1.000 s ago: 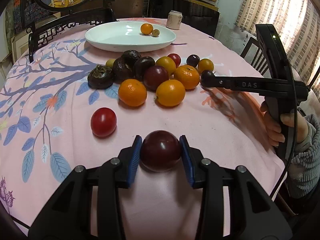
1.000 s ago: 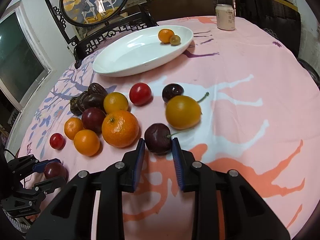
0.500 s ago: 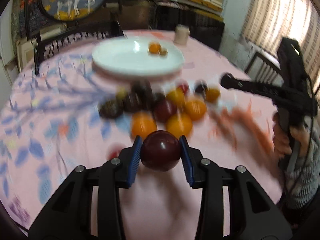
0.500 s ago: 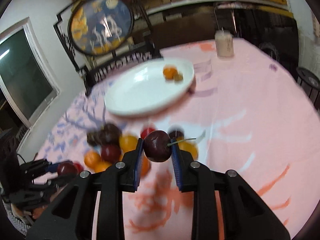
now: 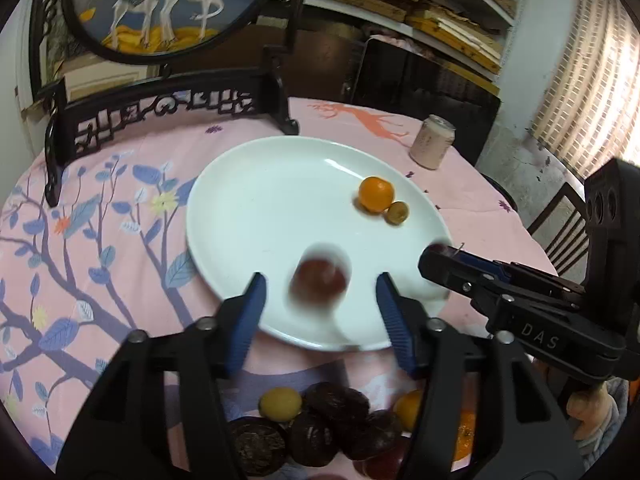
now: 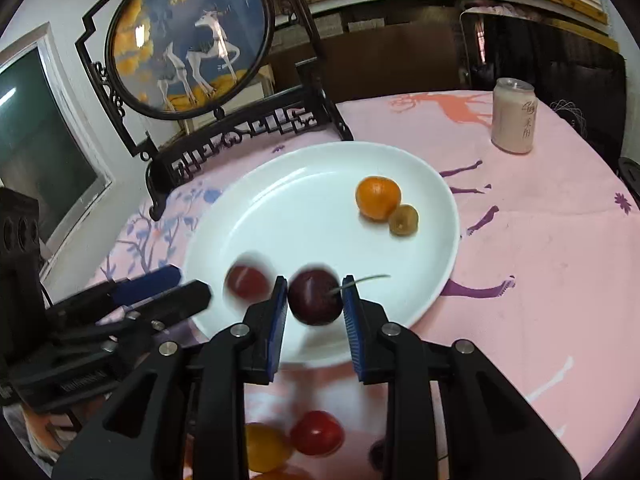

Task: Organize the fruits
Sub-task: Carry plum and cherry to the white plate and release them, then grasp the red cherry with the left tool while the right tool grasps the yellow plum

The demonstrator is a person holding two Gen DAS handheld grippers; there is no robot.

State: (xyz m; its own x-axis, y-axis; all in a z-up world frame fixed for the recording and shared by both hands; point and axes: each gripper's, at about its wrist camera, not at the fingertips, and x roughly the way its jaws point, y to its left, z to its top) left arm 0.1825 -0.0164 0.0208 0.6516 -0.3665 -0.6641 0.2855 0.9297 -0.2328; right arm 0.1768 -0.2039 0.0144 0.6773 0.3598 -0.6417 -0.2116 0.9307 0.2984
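Observation:
A white oval plate (image 5: 260, 208) (image 6: 304, 200) holds a small orange (image 5: 375, 193) (image 6: 377, 197) and a small yellow-brown fruit (image 5: 397, 212) (image 6: 404, 219). My left gripper (image 5: 320, 304) is open over the plate's near rim; a dark red plum (image 5: 319, 282) (image 6: 247, 282) is blurred between its spread blue pads, free of them. My right gripper (image 6: 316, 308) is shut on a dark cherry (image 6: 315, 297) with a stem, above the plate's near edge; it shows at the right of the left wrist view (image 5: 440, 258).
Dark, yellow and orange fruits (image 5: 332, 420) lie on the pink cloth below the left gripper; a red one (image 6: 317, 432) and a yellow one (image 6: 266, 446) lie under the right. A pale can (image 5: 432, 142) (image 6: 513, 116) and a carved screen stand (image 5: 168, 108) stand behind the plate.
Both grippers moved from the fruit pile to over the plate. The left gripper opened and let go of the plum, which now drops onto the plate. The right still holds the cherry.

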